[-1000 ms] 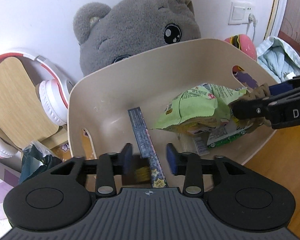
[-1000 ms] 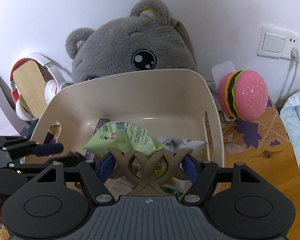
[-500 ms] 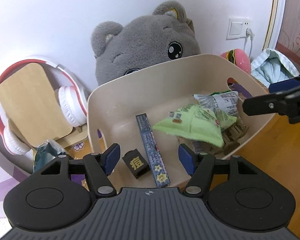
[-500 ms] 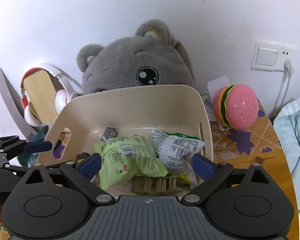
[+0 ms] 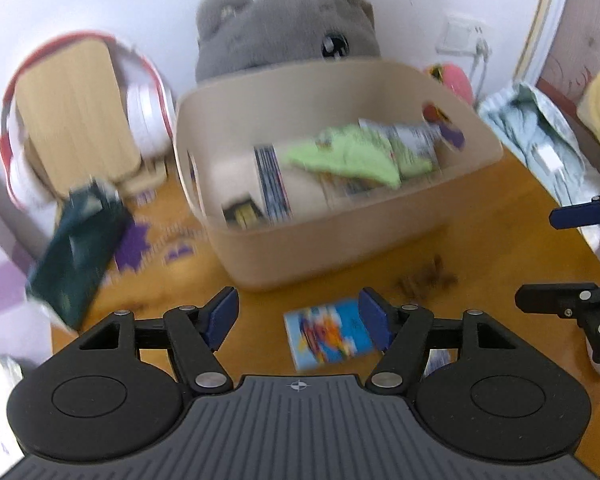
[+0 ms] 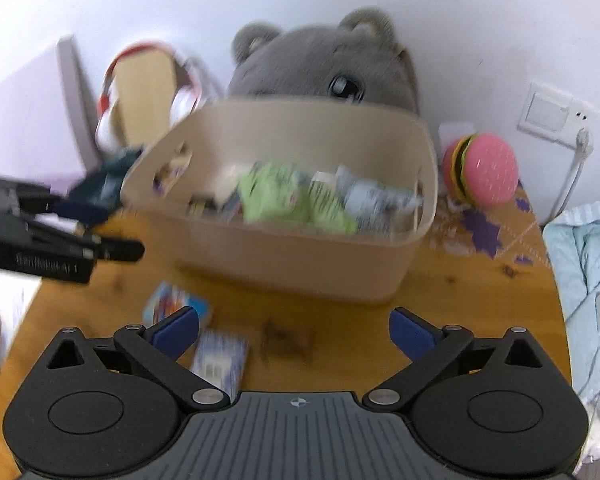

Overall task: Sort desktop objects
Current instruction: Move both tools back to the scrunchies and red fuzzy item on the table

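Both grippers, left point(image 5: 298, 318) and right point(image 6: 294, 334), have been pulled back from the basket point(image 5: 340, 240) with jaws spread wide and empty. The snack bags point(image 6: 296, 200) lie inside it, while a small card pack point(image 5: 330, 334) and a brown clip point(image 6: 286, 340) remain on the table point(image 5: 500, 248). As the views are blurred by motion, the flat pack could be missed or pushed away if it is approached too quickly.

A: Motion is smearing the beige bin point(image 5: 308, 256), so the print on the green packets point(image 5: 352, 156) inside is dissolving.

B: The bin's rim is hiding the grey plush's point(image 6: 320, 64) lower face, and the brown thing point(image 6: 286, 340) on the table is staying unidentifiable.
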The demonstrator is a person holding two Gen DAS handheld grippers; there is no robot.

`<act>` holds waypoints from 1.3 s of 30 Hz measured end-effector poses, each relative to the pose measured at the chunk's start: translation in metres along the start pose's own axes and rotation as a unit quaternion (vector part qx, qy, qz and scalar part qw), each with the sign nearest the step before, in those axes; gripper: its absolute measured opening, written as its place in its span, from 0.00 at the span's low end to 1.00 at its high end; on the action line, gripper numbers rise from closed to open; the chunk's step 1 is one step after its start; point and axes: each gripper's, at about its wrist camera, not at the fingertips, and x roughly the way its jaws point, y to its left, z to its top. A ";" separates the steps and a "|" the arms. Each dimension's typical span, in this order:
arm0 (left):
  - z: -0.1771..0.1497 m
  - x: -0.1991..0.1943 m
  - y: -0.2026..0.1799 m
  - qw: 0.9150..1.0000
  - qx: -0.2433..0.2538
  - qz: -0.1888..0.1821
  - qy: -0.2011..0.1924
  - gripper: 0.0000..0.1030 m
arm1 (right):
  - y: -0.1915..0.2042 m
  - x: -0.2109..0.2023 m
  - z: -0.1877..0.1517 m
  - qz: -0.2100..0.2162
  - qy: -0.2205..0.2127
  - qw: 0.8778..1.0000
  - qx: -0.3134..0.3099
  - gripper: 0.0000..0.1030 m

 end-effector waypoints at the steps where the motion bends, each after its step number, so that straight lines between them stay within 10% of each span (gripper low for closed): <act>1: -0.008 0.000 -0.003 1.000 0.003 -0.003 0.008 0.66 | 0.002 0.000 -0.008 0.005 0.009 1.000 -0.006 1.00; 20: -0.078 -0.004 -0.027 0.992 0.049 -0.087 0.080 0.66 | 0.066 -0.002 -0.110 0.050 0.098 0.970 -0.219 1.00; 35: -0.084 0.038 -0.032 0.990 0.027 -0.054 0.126 0.66 | 0.084 0.036 -0.120 0.032 0.118 0.969 -0.212 0.99; 39: -0.082 0.046 -0.026 0.990 0.012 -0.049 0.132 0.64 | 0.081 0.044 -0.120 0.020 0.128 0.971 -0.200 0.77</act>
